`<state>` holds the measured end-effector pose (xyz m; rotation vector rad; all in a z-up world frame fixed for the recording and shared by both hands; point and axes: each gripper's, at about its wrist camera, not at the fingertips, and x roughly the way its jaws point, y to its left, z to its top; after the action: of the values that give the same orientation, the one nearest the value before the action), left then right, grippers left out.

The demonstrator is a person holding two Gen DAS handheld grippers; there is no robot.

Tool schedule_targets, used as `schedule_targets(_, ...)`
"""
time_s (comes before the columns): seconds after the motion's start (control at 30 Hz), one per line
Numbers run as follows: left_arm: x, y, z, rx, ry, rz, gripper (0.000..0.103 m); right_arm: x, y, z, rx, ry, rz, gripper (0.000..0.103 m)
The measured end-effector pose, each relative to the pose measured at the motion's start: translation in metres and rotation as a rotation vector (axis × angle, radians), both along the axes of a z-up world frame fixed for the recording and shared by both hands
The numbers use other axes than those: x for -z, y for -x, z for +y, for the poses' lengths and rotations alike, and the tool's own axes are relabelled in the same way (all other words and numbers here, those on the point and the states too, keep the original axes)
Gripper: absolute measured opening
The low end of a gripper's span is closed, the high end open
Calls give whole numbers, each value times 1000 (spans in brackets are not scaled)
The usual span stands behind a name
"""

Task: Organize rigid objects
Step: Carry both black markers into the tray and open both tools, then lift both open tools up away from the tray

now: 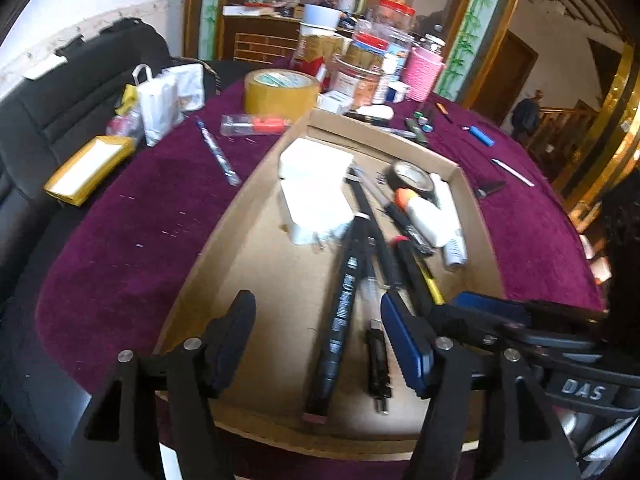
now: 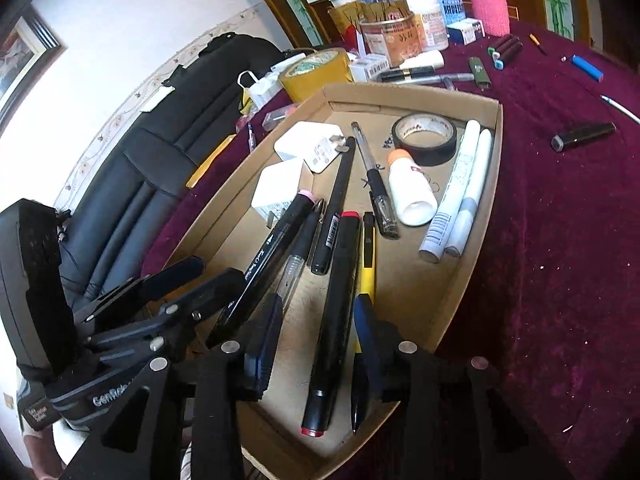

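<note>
- The right gripper (image 2: pixel 318 330) is hovering low over the near end of the cardboard tray (image 2: pixel 494 168). Its fingers (image 2: pixel 262 344) are standing apart on both sides of the red-capped black marker (image 2: pixel 336 320), and I cannot tell if the pads are touching it. They are not clenched on it.
- If the step is to straighten this marker, I think the fingers should be closing on the middle of its barrel, not near the cap. The yellow pen (image 2: pixel 367 260) is lying just beside, so the right finger needs to be sliding between the two and not pushing the pen.
- The left gripper (image 1: pixel 320 334) is also waiting over the near part of the tray, wide open and holding nothing. A long black marker (image 1: pixel 340 312) is lying between its fingers on the tray floor.
- Further in, the white glue bottle (image 2: pixel 410 190), two white markers (image 2: pixel 456 196), the black tape roll (image 2: pixel 425 140) and white chargers (image 2: pixel 310 146) are resting in the tray.
- Beyond the tray, a dark pen cap (image 2: pixel 584 136), a blue lighter (image 2: pixel 587 68) and the yellow tape roll (image 2: pixel 316 74) are still lying on the purple cloth (image 2: pixel 560 260), probably waiting for sorting.
</note>
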<state>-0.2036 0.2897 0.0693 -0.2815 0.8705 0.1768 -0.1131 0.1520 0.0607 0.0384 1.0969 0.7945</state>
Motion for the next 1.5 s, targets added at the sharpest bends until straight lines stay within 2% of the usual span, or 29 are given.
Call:
schedule_targets(0.1, 1, -5, -5, -13, -110, 26, 65, -2, 0, -6, 17, 3, -25, 49)
schedule_targets(0.23, 11, -18, -17, 23, -196, 89, 66, -7, -3, -20, 51, -15, -46, 49)
schedule_targets(0.37, 18, -26, -12, -22, -231, 126, 66, -13, -2, -27, 64, -18, -71, 49)
schedule_targets(0.47, 18, -23, -8, -23, -209, 122, 66, -13, -3, -30, 66, -14, -77, 54)
schedule_targets(0.57, 14, -19, -8, -2, -163, 96, 69, -13, -3, -30, 64, -20, -78, 55)
schedule_targets(0.73, -5, -10, -18, 32, -119, -22, 69, -16, 3, -31, 68, 1, -129, 58)
schedule_targets(0.83, -21, -2, -23, 34, -106, -120, 71, -23, 8, -33, 84, 24, -208, 68)
schedule_targets(0.9, -30, 4, -26, 28, -111, -174, 78, -31, 14, -35, 107, 59, -298, 74)
schedule_targets(0.97, -39, 10, -28, 20, -123, -226, 79, -36, 19, -36, 132, 101, -377, 82)
schedule_targets(1.07, -47, 15, -30, 12, -126, -275, 81, -41, 23, -38, 169, 165, -485, 87)
schedule_targets(1.13, -50, 15, -30, 6, -126, -286, 86, -42, 25, -40, 184, 200, -534, 89)
schedule_targets(1.23, -50, 13, -32, 7, -125, -280, 86, -43, 25, -44, 191, 222, -563, 91)
schedule_targets(1.5, -49, 12, -46, 30, -139, -271, 86, -37, 24, -52, 204, 264, -561, 92)
